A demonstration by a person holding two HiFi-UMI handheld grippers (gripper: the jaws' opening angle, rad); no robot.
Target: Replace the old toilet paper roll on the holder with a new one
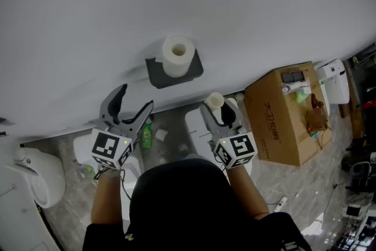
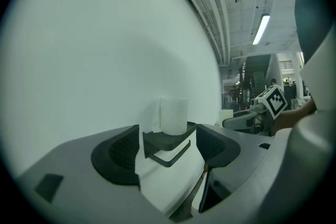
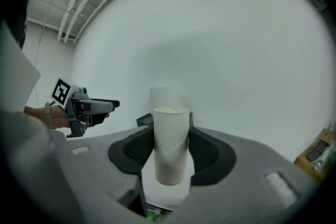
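Observation:
A dark grey holder (image 1: 176, 73) hangs on the white wall, with a full white paper roll (image 1: 177, 56) standing upright on its top shelf. The bar under the shelf (image 2: 169, 156) carries nothing. My right gripper (image 1: 218, 107) is shut on an empty cardboard tube (image 1: 215, 100), held upright just right of and below the holder; the tube (image 3: 170, 144) fills the gap between the pads. My left gripper (image 1: 136, 97) stands open and empty, to the left of and below the holder. The roll (image 2: 173, 115) and holder show between its jaws at a distance.
A brown cardboard box (image 1: 288, 114) stands on the floor at the right, with a white device (image 1: 335, 79) beyond it. A white toilet (image 1: 35, 176) is at the far left. White fixtures (image 1: 197, 126) and a green bottle (image 1: 145, 137) sit on the marble floor under my hands.

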